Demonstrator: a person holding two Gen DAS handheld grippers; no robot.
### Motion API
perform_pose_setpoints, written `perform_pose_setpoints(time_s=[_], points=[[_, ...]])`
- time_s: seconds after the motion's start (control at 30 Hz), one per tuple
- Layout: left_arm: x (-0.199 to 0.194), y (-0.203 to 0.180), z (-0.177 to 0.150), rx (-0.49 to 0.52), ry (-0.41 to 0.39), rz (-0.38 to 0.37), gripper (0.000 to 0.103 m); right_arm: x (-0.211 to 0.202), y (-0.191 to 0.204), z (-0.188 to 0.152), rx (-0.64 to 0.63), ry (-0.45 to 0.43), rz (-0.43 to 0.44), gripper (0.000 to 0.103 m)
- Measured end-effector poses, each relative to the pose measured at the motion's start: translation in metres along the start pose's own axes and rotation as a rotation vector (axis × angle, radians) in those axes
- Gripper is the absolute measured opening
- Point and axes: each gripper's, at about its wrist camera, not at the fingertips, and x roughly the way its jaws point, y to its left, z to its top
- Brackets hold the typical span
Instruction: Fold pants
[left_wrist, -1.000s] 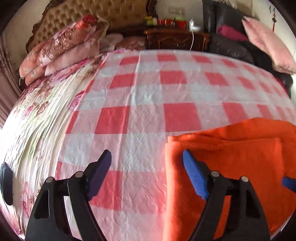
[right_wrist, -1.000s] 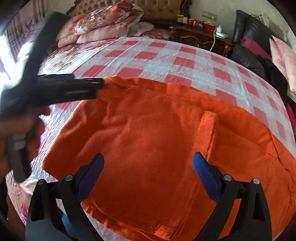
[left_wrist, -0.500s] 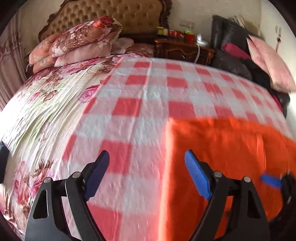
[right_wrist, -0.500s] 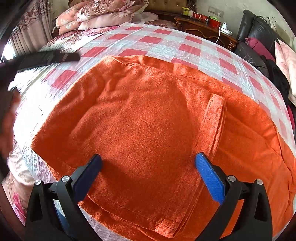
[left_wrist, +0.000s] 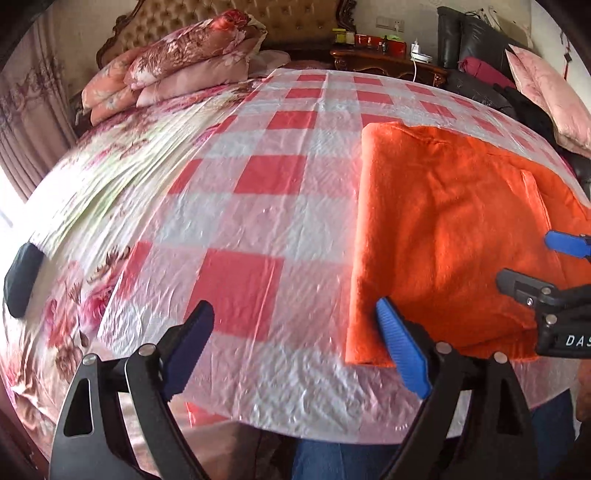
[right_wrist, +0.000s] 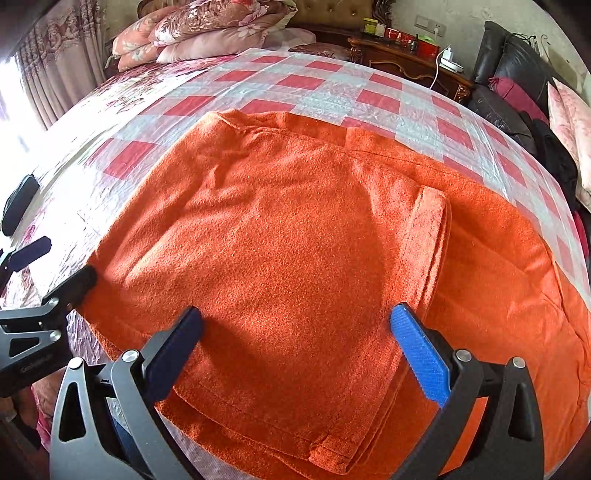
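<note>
orange fleece, the pants (right_wrist: 295, 236) lie folded flat on the red-and-white checked sheet (left_wrist: 258, 177), filling the centre and right of the right wrist view and the right half of the left wrist view. their right end runs out of frame in both views, so its full length cannot be told. a folded flap edge (right_wrist: 428, 236) lies right of centre in the right wrist view, and layered hems show at the bottom edge of that frame.

the left gripper (left_wrist: 295, 350) sits at the bottom of its own view, jaws wide and just been opening, nothing between them but bare sheet; its blue right pad overlaps the lower left corner of the pants in the picture, and whether it touches cannot be told. the right gripper (right_wrist: 299, 354) hovers over the near part of the pants, fingers spread wide and gripping nothing; contact with the cloth cannot be told.

the sheet's near edge shows at the bottom of the left wrist view. left of the pants a broad stretch of checked sheet lies bare, up to the floral bedding (left_wrist: 110, 158) and stacked pillows (left_wrist: 184, 62) at upper left. a dark object (left_wrist: 22, 280) at the left edge is too cut off to identify.
</note>
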Motion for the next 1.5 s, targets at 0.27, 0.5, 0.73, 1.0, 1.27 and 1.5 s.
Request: perform_pose_setpoints(time_s=[0.27, 0.5, 0.73, 1.0, 1.27, 1.5], points=[[-0.009, -0.007, -0.005, 0.058, 0.003, 0.046, 0.089, -0.019, -0.035, 0.011, 0.081, -0.102, -0.100, 0.097], [-0.016, 0.001, -0.013, 0.031, 0.025, 0.006, 0.089, 0.004, -0.069, 0.001, 0.158, 0.001, -0.101, 0.098], [-0.041, -0.004, -0.012, 0.008, -0.060, -0.013, 0.060, -0.008, -0.072, -0.004, 0.158, -0.003, -0.145, 0.098], [-0.013, -0.049, 0.055, 0.029, -0.106, -0.222, 0.025, -0.048, -0.057, -0.026, 0.099, -0.117, -0.021, 0.095], [0.070, -0.057, 0.125, 0.089, 0.005, -0.196, 0.009, -0.025, -0.035, -0.039, 0.002, -0.037, 0.015, 0.065], [0.051, -0.065, 0.135, 0.125, -0.017, -0.230, 0.012, -0.020, -0.044, -0.042, 0.025, -0.034, 0.014, 0.083]])
